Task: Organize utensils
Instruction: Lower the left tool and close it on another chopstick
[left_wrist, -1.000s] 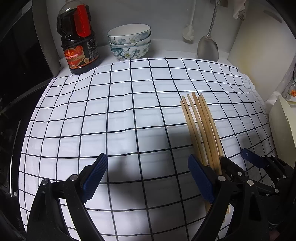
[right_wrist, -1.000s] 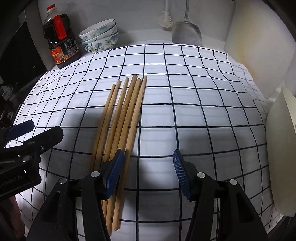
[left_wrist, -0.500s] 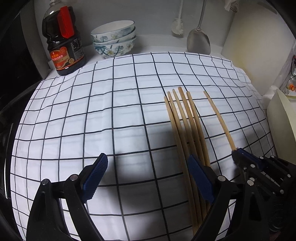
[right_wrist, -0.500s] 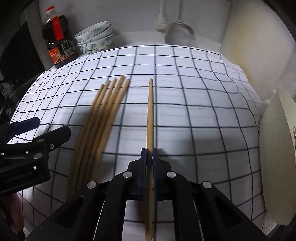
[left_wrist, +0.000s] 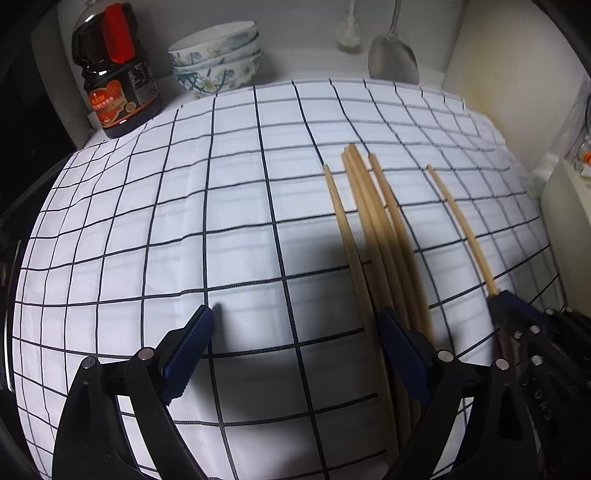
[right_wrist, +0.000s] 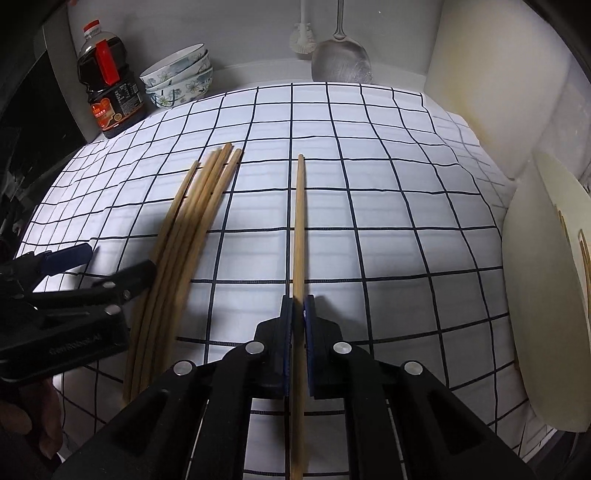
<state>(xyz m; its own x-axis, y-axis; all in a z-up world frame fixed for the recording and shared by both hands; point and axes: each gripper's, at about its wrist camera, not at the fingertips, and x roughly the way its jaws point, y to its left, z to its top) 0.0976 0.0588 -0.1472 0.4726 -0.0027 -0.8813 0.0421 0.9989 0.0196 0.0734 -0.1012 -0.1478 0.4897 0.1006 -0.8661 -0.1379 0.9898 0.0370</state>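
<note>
Right wrist view shows your right gripper (right_wrist: 297, 306) pinching one chopstick (right_wrist: 300, 221) away from the pile (right_wrist: 184, 236) on the cloth (right_wrist: 388, 206), while your left gripper (left_wrist: 295, 332) is spread wide and empty, so tilting may let it slip.

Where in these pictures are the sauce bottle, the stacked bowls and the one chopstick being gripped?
Sauce bottle (right_wrist: 110, 92): right wrist view, on its dark body.
Stacked bowls (right_wrist: 181, 79): right wrist view, on the top bowl's side.
Gripped chopstick (right_wrist: 299, 229): right wrist view, on its mid-shaft.
</note>
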